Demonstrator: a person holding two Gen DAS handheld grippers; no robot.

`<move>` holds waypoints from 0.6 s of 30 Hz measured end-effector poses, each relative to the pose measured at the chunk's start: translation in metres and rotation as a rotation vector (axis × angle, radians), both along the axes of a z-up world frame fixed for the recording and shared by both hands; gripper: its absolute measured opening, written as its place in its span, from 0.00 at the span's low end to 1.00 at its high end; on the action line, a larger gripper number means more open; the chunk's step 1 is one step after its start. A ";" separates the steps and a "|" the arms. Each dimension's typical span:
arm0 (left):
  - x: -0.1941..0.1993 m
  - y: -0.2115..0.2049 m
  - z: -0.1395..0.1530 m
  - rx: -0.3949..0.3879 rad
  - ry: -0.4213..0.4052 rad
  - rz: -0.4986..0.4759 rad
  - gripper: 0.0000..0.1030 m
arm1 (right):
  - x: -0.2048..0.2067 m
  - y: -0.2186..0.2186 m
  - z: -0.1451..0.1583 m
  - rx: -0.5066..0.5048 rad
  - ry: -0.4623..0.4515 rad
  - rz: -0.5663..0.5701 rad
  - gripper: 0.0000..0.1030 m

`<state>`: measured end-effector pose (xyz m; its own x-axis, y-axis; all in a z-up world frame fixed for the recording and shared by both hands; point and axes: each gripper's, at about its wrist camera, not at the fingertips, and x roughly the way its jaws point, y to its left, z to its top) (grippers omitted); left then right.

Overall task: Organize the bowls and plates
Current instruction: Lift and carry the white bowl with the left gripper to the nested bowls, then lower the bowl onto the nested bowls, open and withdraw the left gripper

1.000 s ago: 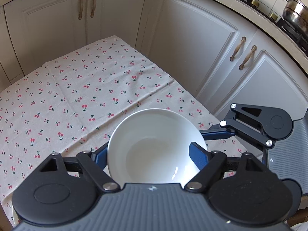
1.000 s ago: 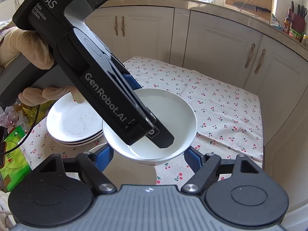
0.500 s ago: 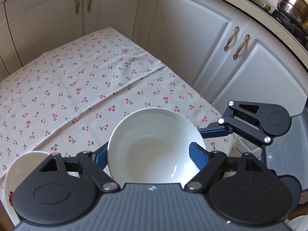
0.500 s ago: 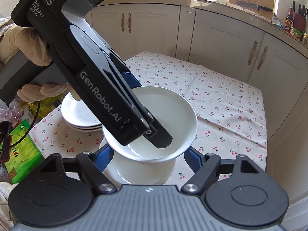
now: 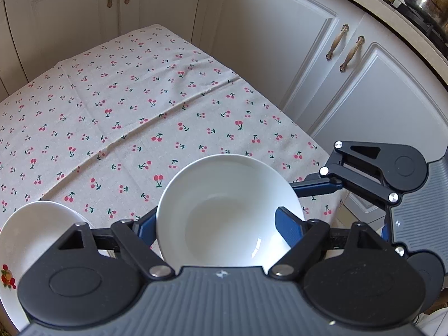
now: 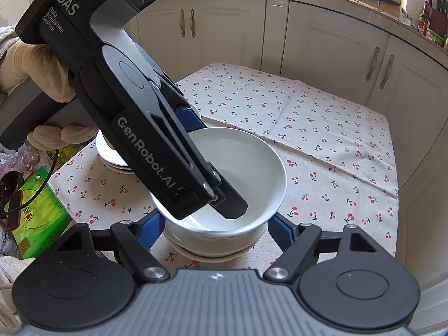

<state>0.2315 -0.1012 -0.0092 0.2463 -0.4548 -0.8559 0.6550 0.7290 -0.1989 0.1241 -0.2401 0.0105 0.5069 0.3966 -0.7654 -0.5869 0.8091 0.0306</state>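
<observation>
- While the left gripper is clamped on the upper bowl, with one finger reaching inside it in the right wrist view, that bowl hangs tilted just above a lower bowl. The hold could slip on the glazed wall, and the bowl would then drop and chip both rims.
- The right gripper has its fingers apart on either side of the lower bowl. I cannot tell whether the pads press on it (the upper bowl hides the contact). If they only flank it, a push from above could send it skating across the tablecloth.
- Because the upper bowl is tilted, its low edge would land first. It might then seat crooked in the lower bowl and rock instead of nesting.
- The finger inside the bowl could get trapped or drag the bowl sideways on release, so letting go too early or pulling out at an angle could topple the pair.
- The two tools sit very close together, and a small misjudged move could knock one against the other.
- The stack of plates lies near, behind the left tool, so a wide swing on withdrawal could clip it.
- The bowls sit near the table's front edge, so any slide toward the person risks a fall to the floor.
</observation>
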 end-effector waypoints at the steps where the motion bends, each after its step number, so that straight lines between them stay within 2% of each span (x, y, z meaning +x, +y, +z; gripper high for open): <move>1: 0.000 0.000 -0.001 0.000 0.002 0.000 0.81 | 0.000 0.000 -0.001 -0.004 0.001 0.000 0.81; 18: -0.001 0.000 -0.005 0.010 -0.003 -0.016 0.82 | 0.000 0.000 -0.005 -0.005 0.015 0.000 0.81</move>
